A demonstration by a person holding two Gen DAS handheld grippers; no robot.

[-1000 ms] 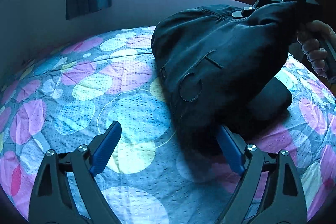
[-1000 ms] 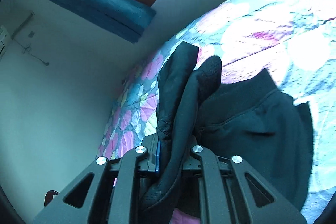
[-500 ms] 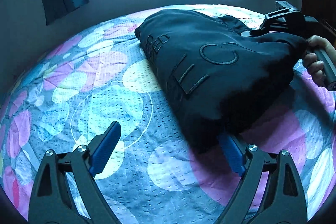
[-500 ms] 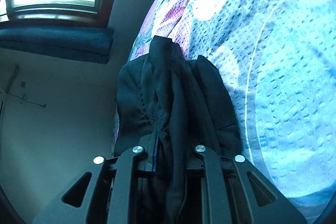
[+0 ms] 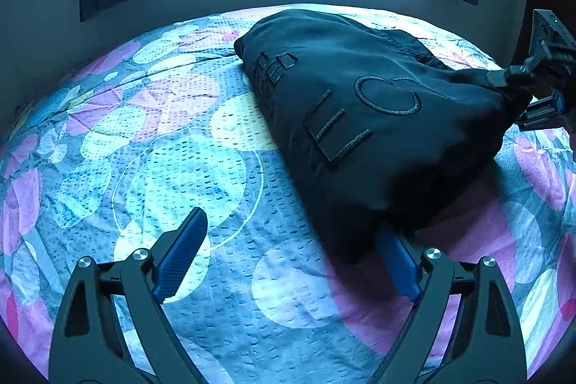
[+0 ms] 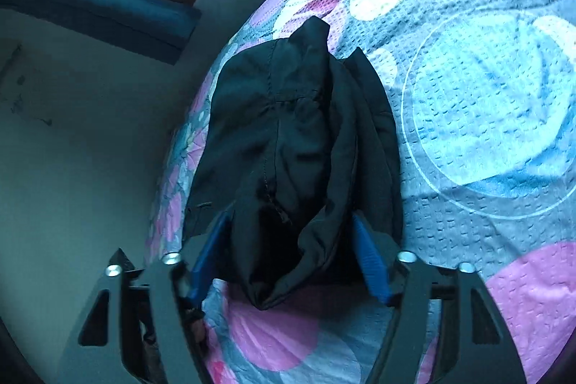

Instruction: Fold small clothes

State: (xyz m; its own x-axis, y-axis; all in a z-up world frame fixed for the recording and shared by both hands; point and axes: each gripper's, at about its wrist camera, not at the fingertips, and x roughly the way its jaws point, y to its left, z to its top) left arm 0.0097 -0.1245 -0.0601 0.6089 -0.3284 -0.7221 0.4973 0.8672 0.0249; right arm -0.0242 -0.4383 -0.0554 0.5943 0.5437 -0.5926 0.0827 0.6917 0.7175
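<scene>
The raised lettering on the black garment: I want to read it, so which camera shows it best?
The left wrist view. There the raised lettering lies face-up across the black garment on the bedspread, though parts fold out of sight. The right wrist view shows only a bunched, seamed end of the garment between the opening right tongs, with no lettering.

The left gripper (image 5: 291,254) fills the lower part of its own view and its jaws stand wide apart, with nothing pressed between the blue pads (image 5: 181,252). The right gripper (image 6: 289,258) sits low in its view; its jaws are opening, and dark cloth lies loose between them.
</scene>
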